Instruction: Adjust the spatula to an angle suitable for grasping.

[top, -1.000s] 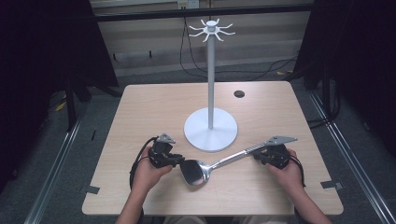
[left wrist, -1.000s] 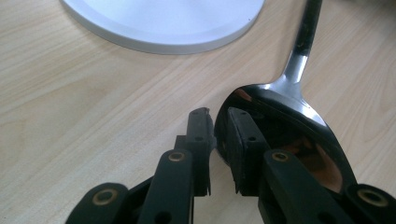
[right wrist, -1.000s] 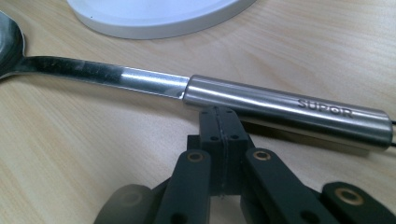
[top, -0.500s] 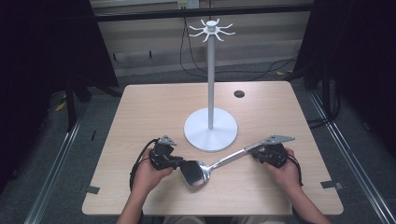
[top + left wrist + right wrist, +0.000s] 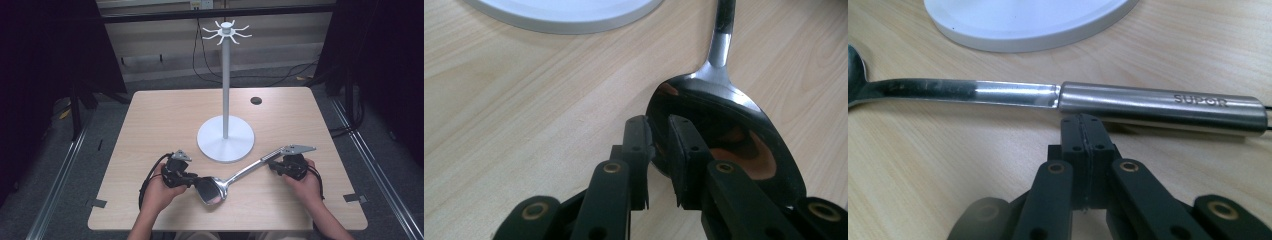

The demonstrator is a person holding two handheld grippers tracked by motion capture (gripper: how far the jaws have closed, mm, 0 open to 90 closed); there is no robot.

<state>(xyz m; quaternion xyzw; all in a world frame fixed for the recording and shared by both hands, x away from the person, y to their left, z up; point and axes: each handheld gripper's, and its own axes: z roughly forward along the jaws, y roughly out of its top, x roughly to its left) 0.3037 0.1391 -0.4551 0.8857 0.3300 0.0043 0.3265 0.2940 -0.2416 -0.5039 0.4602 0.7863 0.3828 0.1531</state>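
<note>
A spoon (image 5: 235,177) lies on the desk (image 5: 165,115), just in front of the white base of the stand (image 5: 225,138), its bowl toward the left hand and its handle running up toward the right. The left gripper (image 5: 659,145) pinches the rim of the spoon's bowl between its pads. The right gripper (image 5: 1083,131) sits pressed together just beside the handle, holding nothing.
</note>
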